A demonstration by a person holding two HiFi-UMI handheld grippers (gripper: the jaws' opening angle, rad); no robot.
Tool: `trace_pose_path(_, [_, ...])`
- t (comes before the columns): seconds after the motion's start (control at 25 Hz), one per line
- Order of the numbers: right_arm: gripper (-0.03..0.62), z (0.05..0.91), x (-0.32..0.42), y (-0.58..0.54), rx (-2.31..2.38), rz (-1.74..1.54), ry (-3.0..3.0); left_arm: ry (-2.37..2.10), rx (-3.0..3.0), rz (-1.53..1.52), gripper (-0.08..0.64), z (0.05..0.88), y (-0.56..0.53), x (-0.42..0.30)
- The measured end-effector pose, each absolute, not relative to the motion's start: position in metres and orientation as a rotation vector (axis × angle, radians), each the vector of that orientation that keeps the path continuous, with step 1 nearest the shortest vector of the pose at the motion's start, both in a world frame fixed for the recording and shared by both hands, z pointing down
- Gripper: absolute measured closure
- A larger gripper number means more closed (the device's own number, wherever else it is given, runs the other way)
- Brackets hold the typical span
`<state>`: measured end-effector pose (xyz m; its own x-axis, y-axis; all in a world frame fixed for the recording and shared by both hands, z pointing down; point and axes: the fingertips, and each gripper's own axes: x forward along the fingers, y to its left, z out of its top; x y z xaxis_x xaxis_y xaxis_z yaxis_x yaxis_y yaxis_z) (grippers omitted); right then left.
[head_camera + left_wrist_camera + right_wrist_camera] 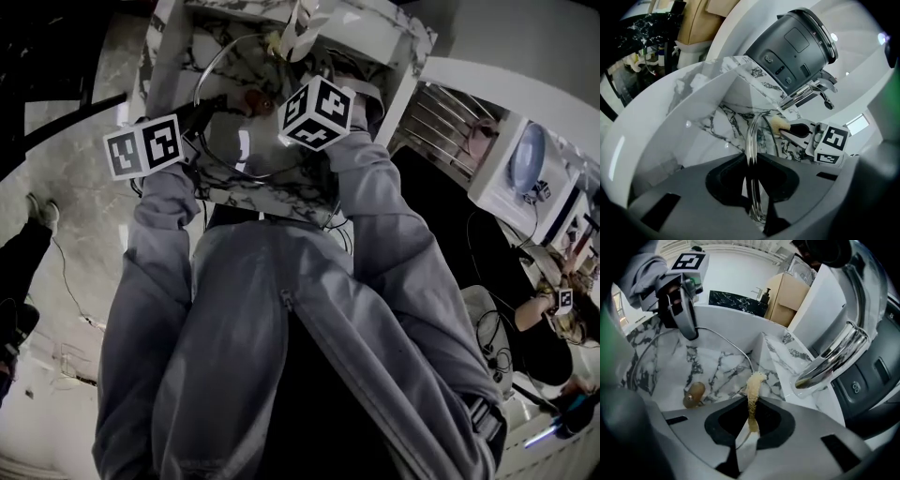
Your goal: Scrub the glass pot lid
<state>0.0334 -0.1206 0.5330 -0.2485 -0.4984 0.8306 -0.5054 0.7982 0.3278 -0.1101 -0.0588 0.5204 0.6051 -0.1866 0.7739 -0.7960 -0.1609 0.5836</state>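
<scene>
Clenching the glass lid (751,140) by its rim with the left gripper (752,199), lower centre, in the marble sink (787,352). Pinching a yellow scrub pad (753,390) tight in the right gripper (751,427). Crowding the right edge: chrome tap (834,357), dark grey appliance (792,42).

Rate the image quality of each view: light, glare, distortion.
Head view: dim, dark corners, a white glare patch on the lid. Left gripper view: strong fisheye bending, the lid's rim seen edge-on and sharp, corners black. Right gripper view: bright, hard highlights on the faucet, scrubber in focus.
</scene>
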Motion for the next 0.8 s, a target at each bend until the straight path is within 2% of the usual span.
trace_pose_path(0.44, [0.543, 0.565, 0.023, -0.129, 0.655, -0.058, -1.836, -0.822, 1.679, 0.678, 0.492, 0.522, -0.062, -0.111])
trace_pose_path(0.8, [0.543, 0.582, 0.004, -0.063, 0.384, 0.01, -1.84, -0.838, 1.637, 0.627, 0.492, 0.525, -0.063, -0.114])
